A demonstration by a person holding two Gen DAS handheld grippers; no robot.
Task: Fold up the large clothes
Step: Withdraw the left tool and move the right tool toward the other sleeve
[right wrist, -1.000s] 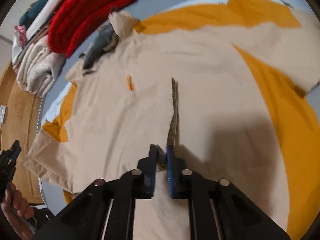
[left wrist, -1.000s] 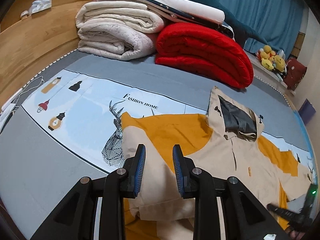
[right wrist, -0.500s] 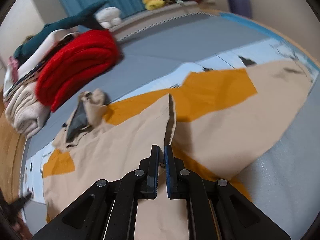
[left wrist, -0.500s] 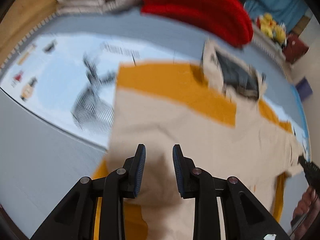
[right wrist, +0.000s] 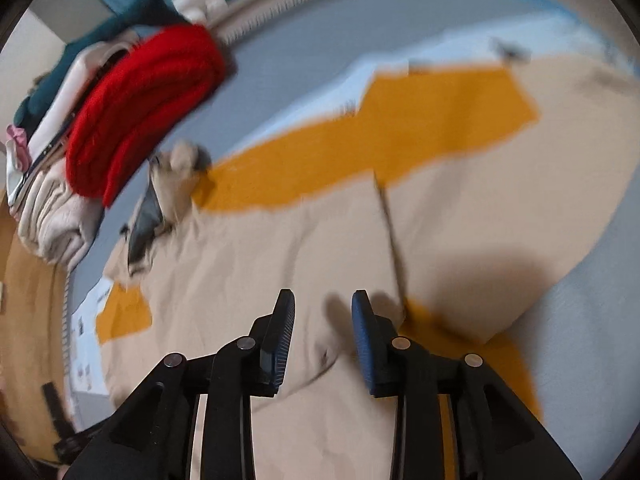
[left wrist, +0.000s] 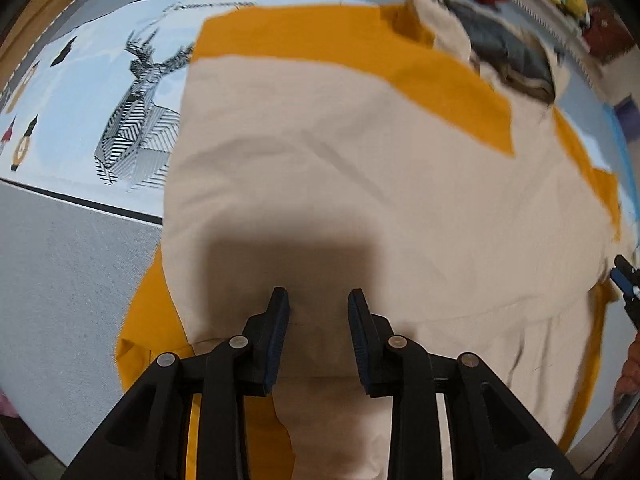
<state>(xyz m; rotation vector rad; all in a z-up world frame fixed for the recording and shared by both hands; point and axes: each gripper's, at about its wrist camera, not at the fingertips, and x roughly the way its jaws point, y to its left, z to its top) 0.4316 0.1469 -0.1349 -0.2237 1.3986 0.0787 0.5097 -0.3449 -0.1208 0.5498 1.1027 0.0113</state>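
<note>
A: Where was the jacket [left wrist: 360, 168]?
B: Spread flat on the bed [left wrist: 64, 280], hood toward the far red blanket [right wrist: 140, 104].
A: The left gripper [left wrist: 316, 300]?
B: Pointing down over the near hem, jaws opening, gripping nothing.
A: And the right gripper [right wrist: 322, 304]?
B: Released, jaws opening; beige cloth lay beneath, none pinched between them.

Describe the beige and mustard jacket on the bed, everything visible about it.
The jacket is beige woven-looking cloth with mustard-yellow panels and a grey-lined hood. It lies spread flat and lightly creased on the bed's printed sheet, hood toward the red blanket. A front flap edge runs up its middle. Neither gripper grips it.
</note>
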